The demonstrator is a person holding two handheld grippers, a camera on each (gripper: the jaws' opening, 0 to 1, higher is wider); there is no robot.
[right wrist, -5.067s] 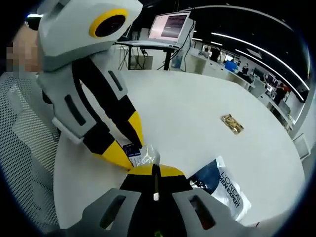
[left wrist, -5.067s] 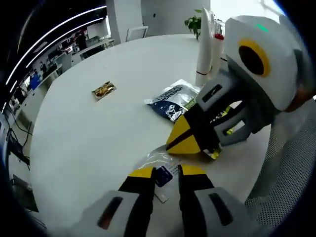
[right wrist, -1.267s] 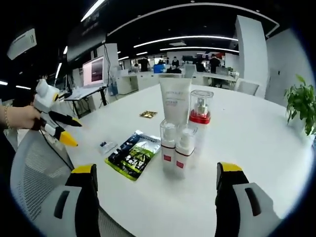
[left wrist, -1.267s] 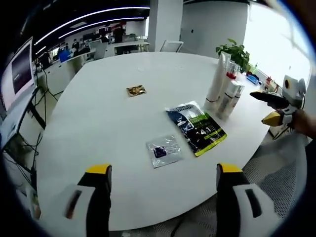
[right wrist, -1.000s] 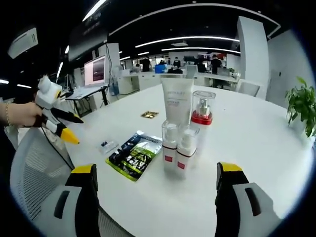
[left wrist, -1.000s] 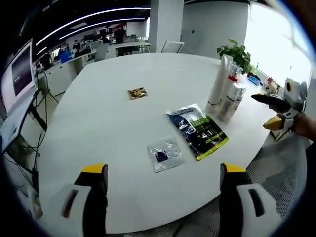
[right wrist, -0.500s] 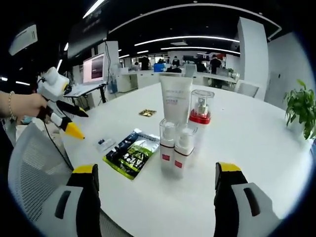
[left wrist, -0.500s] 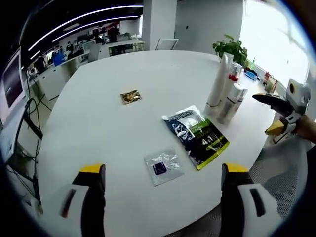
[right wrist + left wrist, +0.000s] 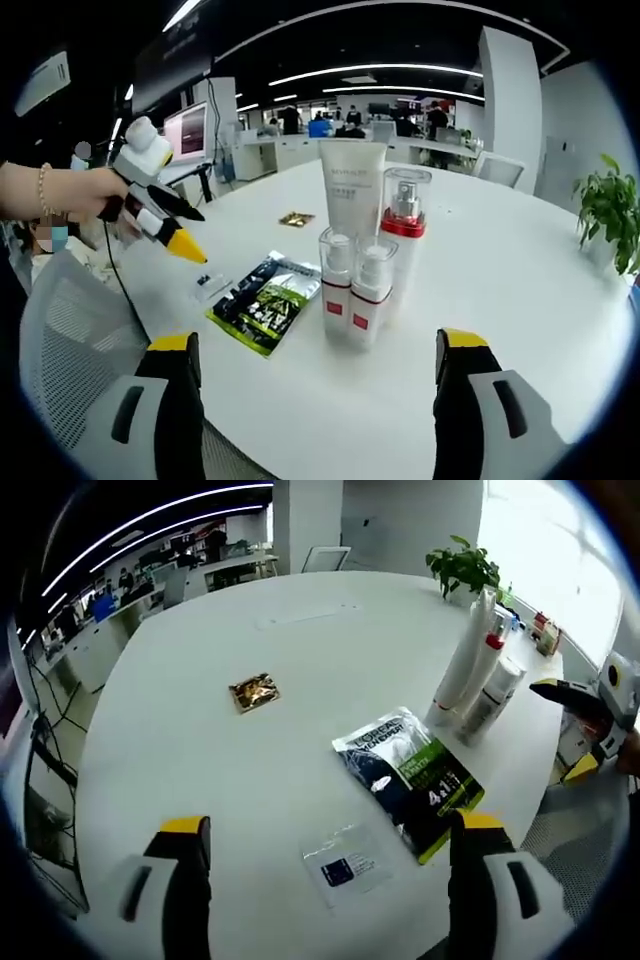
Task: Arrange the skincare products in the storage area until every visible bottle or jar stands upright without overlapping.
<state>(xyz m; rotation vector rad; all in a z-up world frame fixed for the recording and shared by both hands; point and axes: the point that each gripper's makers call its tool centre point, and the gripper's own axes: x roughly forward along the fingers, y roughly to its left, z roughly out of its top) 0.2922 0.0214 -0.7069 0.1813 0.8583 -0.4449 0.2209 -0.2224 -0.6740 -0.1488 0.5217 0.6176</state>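
Observation:
A white tube [image 9: 352,195], a clear pump bottle with a red collar [image 9: 403,225] and two small clear bottles [image 9: 335,280] [image 9: 368,290] stand upright in a tight group on the white round table [image 9: 500,270]. The same group shows in the left gripper view, with the tube [image 9: 462,665] and a small bottle [image 9: 495,695] at the right. My right gripper [image 9: 317,342] is open, near the table edge in front of the bottles. Open too, my left gripper [image 9: 332,823] hovers over a small clear sachet [image 9: 345,858]; in the right gripper view a hand holds it [image 9: 160,215] left of the sachets.
A dark L'Oreal sachet [image 9: 410,780] [image 9: 265,300] lies flat between the clear sachet [image 9: 210,285] and the bottles. A gold sachet [image 9: 252,691] [image 9: 295,218] lies farther in. A mesh chair [image 9: 60,350] stands at the table's edge. A plant [image 9: 460,570] stands behind.
Five seconds ago both grippers were closed together at the clear sachet; now both are open and apart. In the last second the left gripper moved in over the table toward the sachets.

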